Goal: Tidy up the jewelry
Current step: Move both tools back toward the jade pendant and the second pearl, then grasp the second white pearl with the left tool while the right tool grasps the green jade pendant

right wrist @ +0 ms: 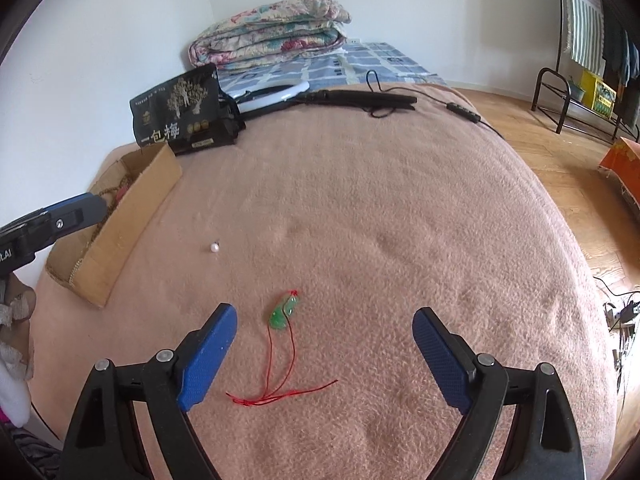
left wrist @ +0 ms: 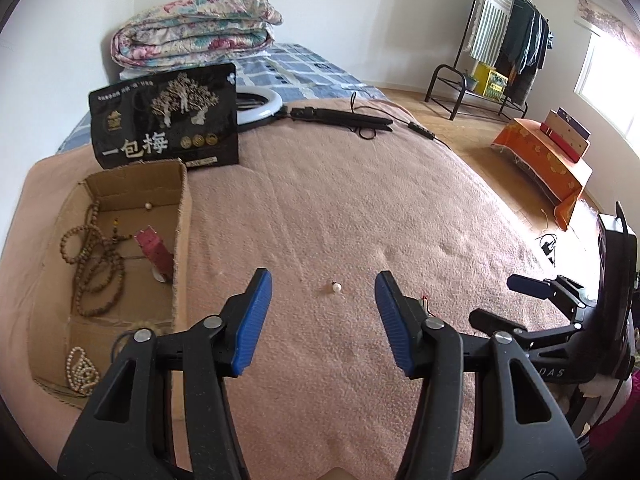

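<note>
A small white pearl (left wrist: 336, 288) lies on the pink blanket (left wrist: 340, 208), just ahead of my left gripper (left wrist: 323, 286), whose blue pads stand apart with nothing between them. To the left sits an open cardboard box (left wrist: 182, 240) holding brown bead strings (left wrist: 96, 256), a pink item (left wrist: 154, 254), a pearl chain (left wrist: 82, 372) and one loose pearl (left wrist: 148, 206). In the right wrist view a green pendant (right wrist: 283, 312) on a red cord (right wrist: 276, 380) lies ahead of my open right gripper (right wrist: 325, 322), nearer its left pad. The pearl (right wrist: 215, 247) and box (right wrist: 132, 224) show there too.
A black snack bag (left wrist: 166, 118) stands behind the box. A ring light (left wrist: 260, 106) with its black stand and cable lies at the far edge of the blanket. Folded quilt (left wrist: 192, 28), clothes rack (left wrist: 504, 44) and an orange-covered bench (left wrist: 544, 164) sit beyond.
</note>
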Motion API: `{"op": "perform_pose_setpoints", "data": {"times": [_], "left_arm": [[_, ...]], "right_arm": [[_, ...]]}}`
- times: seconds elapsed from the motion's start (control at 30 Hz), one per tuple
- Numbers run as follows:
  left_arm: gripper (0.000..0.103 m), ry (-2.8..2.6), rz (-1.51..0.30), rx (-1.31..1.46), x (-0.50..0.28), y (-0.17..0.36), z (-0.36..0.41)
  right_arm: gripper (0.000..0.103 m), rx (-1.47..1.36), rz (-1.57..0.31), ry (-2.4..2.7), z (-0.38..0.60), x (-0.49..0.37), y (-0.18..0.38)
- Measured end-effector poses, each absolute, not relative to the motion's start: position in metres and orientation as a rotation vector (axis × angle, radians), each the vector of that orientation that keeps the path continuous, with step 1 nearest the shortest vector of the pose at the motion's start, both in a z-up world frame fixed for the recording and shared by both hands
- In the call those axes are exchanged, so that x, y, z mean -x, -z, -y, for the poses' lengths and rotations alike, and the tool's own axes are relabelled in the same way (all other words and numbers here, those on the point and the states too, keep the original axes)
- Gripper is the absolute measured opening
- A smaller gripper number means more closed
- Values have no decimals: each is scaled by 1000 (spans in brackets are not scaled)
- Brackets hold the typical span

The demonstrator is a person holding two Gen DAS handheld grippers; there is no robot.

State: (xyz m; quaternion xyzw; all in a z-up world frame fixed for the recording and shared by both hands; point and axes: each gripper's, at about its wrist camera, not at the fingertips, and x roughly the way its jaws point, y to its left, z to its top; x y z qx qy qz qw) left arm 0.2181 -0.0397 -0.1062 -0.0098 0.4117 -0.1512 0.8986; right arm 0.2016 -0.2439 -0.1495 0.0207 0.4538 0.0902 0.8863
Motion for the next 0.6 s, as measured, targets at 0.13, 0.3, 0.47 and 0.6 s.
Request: {"op": "perform_pose_setpoints", "data": {"times": [0.13,0.3,0.47,0.6], "left_arm": [[47,324,-906,32,-229,124,49],[36,339,-964,50,-242,144,61],[31,343,-1012,69,-255,163,66],[31,332,-1037,71,-264,176,69]], "right_arm": [[86,-21,-971,-202,239,-204,163],[82,-26,-983,-217,233,-210,174],[73,0,-1011,-234,222,-216,188],[65,14,-1021,-236,217,-221,196]]}}
